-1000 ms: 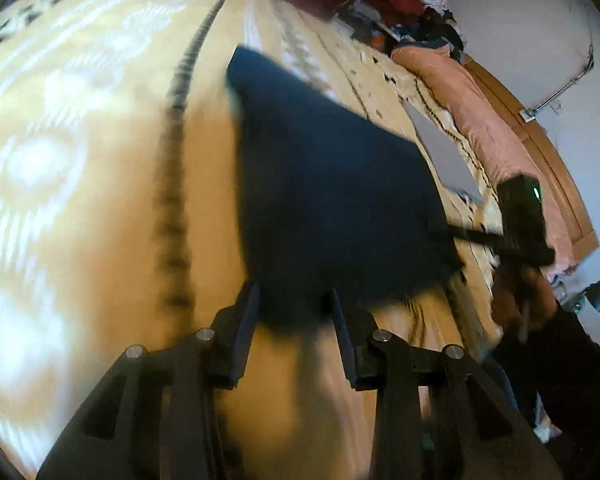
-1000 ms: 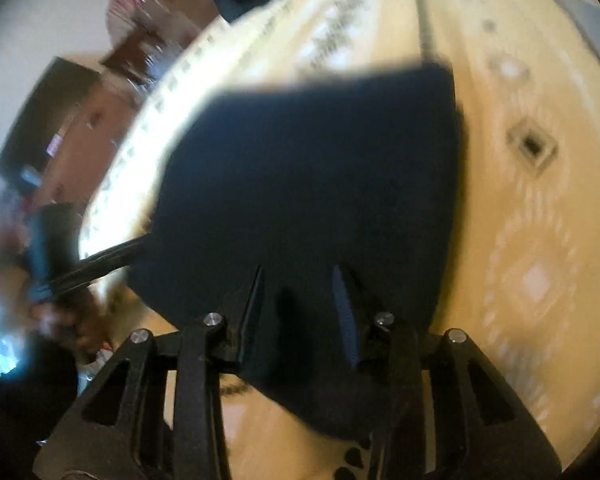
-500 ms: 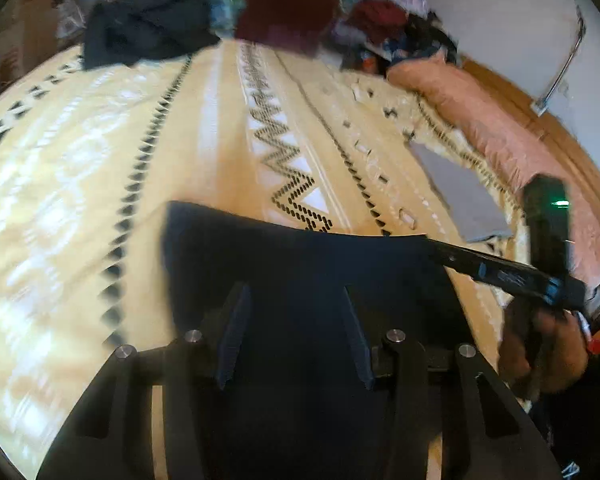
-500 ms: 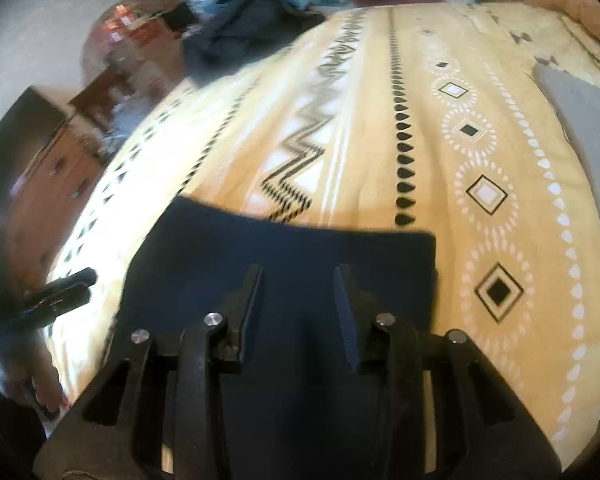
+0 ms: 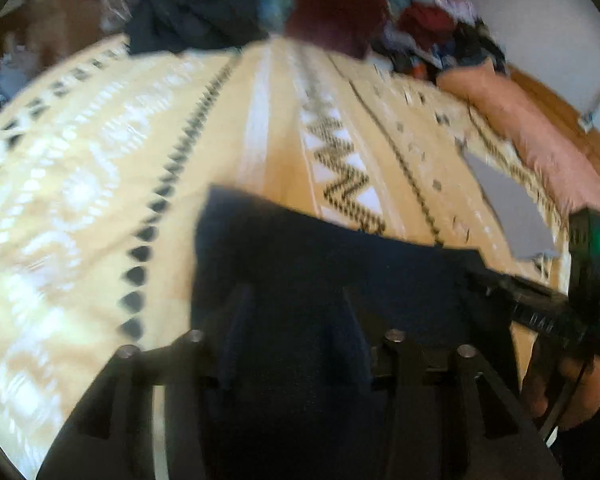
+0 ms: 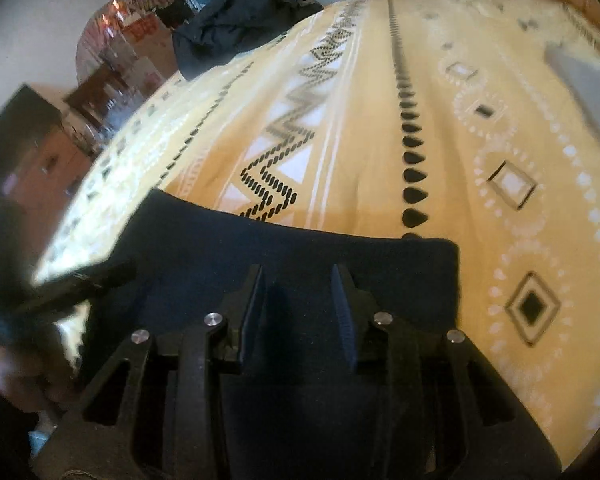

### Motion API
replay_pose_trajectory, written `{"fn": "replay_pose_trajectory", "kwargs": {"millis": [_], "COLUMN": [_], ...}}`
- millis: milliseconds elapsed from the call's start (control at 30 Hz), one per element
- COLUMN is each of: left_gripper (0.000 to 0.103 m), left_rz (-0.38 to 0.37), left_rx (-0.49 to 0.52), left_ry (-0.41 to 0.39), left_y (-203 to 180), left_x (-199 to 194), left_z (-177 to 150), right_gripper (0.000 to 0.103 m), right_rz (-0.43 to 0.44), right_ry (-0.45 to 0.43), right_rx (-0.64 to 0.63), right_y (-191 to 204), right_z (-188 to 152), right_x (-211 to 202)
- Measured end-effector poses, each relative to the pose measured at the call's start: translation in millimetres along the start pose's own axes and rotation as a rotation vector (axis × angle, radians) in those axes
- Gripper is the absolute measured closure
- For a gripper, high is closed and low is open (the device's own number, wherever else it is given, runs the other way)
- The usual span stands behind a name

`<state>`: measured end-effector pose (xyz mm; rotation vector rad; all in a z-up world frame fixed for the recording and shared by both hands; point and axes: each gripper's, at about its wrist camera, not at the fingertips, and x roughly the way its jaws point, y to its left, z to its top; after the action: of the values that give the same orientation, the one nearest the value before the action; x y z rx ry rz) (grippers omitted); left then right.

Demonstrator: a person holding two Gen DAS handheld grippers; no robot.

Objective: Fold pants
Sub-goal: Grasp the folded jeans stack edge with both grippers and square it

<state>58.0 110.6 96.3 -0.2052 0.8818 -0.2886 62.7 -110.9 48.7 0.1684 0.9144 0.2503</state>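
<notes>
The dark navy pants lie folded into a flat rectangle on the yellow patterned bedspread, near its front edge. My left gripper is open above the pants, its fingers apart with only cloth showing below. The pants also show in the right wrist view. My right gripper is open above them too, holding nothing. The right gripper's body shows in the left wrist view, and the left gripper's body shows blurred in the right wrist view.
A heap of dark and coloured clothes lies at the far end of the bed. A pink pillow and a grey folded cloth lie to the right. A brown cabinet stands left of the bed.
One second ago the pants hung in the air between both grippers. They now lie flat on the bedspread, and both grippers have drawn back slightly.
</notes>
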Motion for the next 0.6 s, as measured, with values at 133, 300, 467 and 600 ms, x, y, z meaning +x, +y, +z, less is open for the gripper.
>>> {"fn": "replay_pose_trajectory", "kwargs": {"millis": [133,300,467,600], "left_gripper": [0.037,0.037,0.033,0.019], "left_rz": [0.070,0.114,0.173,0.189], "left_rx": [0.027,0.096,0.135,0.148], "left_ry": [-0.040,-0.047,-0.086,-0.107], "left_y": [-9.9,-33.9,-38.7,-44.3], "left_x": [-27.7,-30.4,-23.7,-13.6], "left_z": [-32.7,-76.6,-100.3,-102.5], "right_gripper": [0.045,0.028,0.028,0.022], "right_rz": [-0.107,-0.240,-0.295,-0.331], "right_ry": [-0.092,-0.169,-0.159,-0.172], "right_rx": [-0.113,-0.145,-0.120,-0.206], "right_y": [36.5,66.6,58.0,60.7], "right_z": [-23.6,-71.6,-93.3,-105.8], "right_x": [-34.5,-48.5,-30.5,-20.4]}}
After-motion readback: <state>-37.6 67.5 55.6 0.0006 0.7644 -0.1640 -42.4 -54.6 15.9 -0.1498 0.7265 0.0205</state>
